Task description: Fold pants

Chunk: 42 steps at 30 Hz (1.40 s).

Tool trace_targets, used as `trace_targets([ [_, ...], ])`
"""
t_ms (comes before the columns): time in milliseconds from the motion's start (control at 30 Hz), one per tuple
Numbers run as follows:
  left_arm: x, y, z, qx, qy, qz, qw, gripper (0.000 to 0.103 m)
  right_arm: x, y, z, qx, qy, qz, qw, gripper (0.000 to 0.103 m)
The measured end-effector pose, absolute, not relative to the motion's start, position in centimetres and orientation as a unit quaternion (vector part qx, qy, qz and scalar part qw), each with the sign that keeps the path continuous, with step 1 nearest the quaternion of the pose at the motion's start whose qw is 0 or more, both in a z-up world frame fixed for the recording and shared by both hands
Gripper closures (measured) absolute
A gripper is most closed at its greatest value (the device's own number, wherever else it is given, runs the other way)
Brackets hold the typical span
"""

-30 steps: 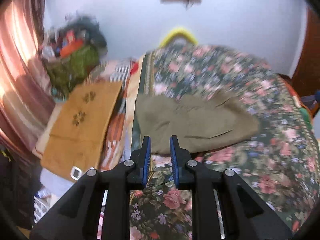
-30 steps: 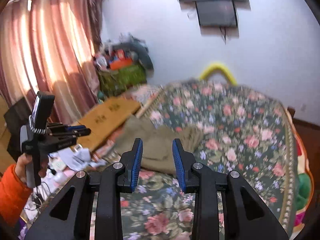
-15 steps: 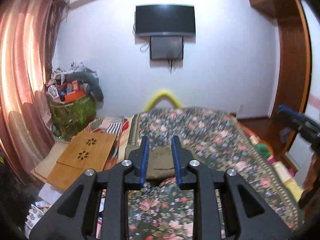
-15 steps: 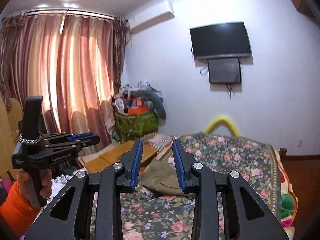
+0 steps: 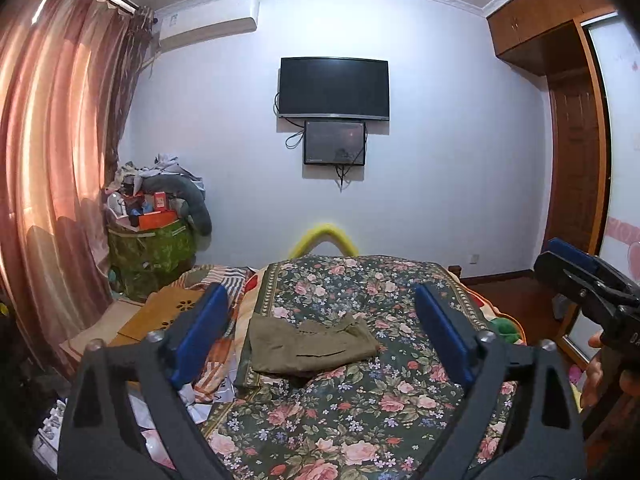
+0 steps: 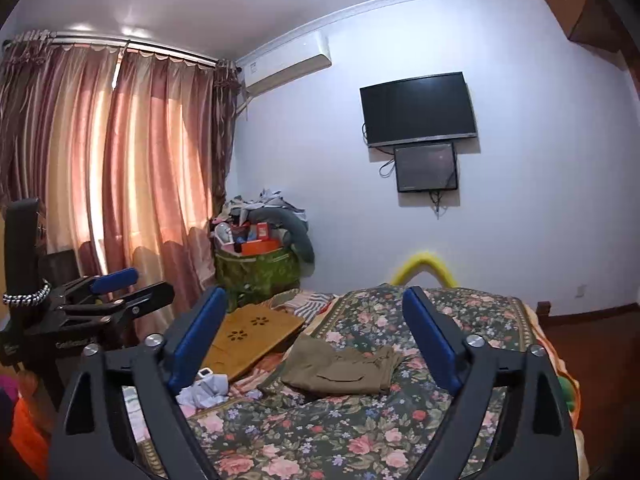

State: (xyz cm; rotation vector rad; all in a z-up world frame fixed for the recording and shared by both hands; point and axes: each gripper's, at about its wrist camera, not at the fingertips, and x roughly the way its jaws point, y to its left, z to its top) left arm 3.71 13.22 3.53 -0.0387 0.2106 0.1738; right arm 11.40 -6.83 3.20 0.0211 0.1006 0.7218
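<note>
Both grippers, left gripper [image 5: 320,332] and right gripper [image 6: 316,332], spread wide, empty, above bed [image 5: 360,420]; folded pants [image 5: 310,346] near bed's left edge.

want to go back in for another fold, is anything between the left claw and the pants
Nothing visible. The left claw is open, held back above the floral bedspread, and the folded pants lie straight ahead between its fingers, with only bare bedspread in front of them.

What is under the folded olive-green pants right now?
The folded olive-green pants lie on the dark floral bedspread, near its left edge. Whether anything sits between them is hidden by the cloth. Neither gripper touches them.
</note>
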Motion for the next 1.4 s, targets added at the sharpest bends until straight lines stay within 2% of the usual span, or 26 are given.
trace_targets([
  [67, 3.4, 13.1, 3.5, -0.024, 0.104, 0.084, 0.991, 0.003, 11.3, -6.7, 3.3, 0.006, 0.047, 0.347, 0.937, 0.001],
  [100, 3.3, 13.0, 3.5, -0.024, 0.104, 0.085, 0.991, 0.003, 11.2, -6.7, 3.3, 0.006, 0.045, 0.346, 0.937, 0.000],
  [1400, 3.3, 13.3, 2.5, -0.034, 0.112, 0.085, 0.990, 0.000, 10.3, -7.4, 2.1, -0.008, 0.071, 0.329, 0.942, 0.000],
])
